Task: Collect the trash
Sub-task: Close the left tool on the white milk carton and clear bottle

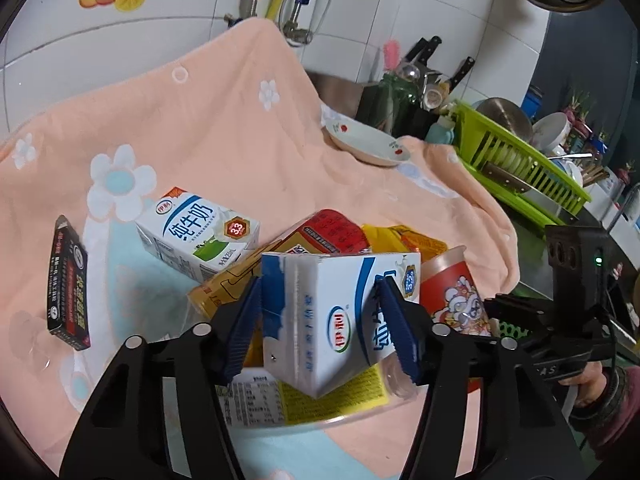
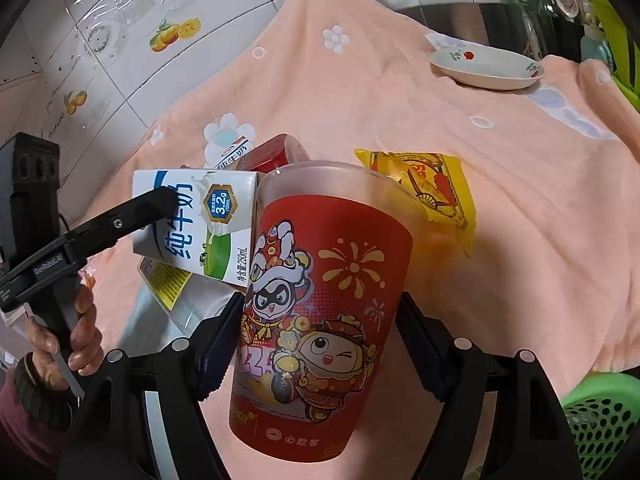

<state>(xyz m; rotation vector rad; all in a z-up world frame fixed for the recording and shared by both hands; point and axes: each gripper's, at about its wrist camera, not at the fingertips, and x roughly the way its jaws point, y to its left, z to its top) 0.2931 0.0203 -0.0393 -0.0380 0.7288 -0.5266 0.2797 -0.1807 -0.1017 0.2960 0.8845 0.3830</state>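
While the left claw [image 1: 320, 320] sat clamped on a white-and-blue cardboard milk carton [image 1: 336, 312], its blue ribbed pads pressing the carton's two sides, the right claw [image 2: 320, 344] gripped a red plastic cup printed with cartoon figures [image 2: 320, 312] around its lower body, mouth tilted up and away. Both pieces were held above a peach fleece blanket with white flowers [image 1: 224, 120] that covered the bench. The carton hung beside the cup's rim, its corner close to or touching the cup wall (the right wrist view did not settle which).

The step in hand looked like gathering: the carton seemed about to be dropped into the cup, used as a holder for smaller trash. That would call for lifting the carton over the open mouth, turning it end-down so that it fits, then parting the left claw.

More trash lay on the blanket: a second white milk carton on its side [image 1: 200, 236], a red-and-gold flat packet [image 1: 324, 236], a yellow foil snack wrapper [image 2: 428, 196] and a small black box [image 1: 68, 284] well apart to the left. A green perforated plastic basket [image 2: 600, 424] showed at the lower right, possibly the bin.
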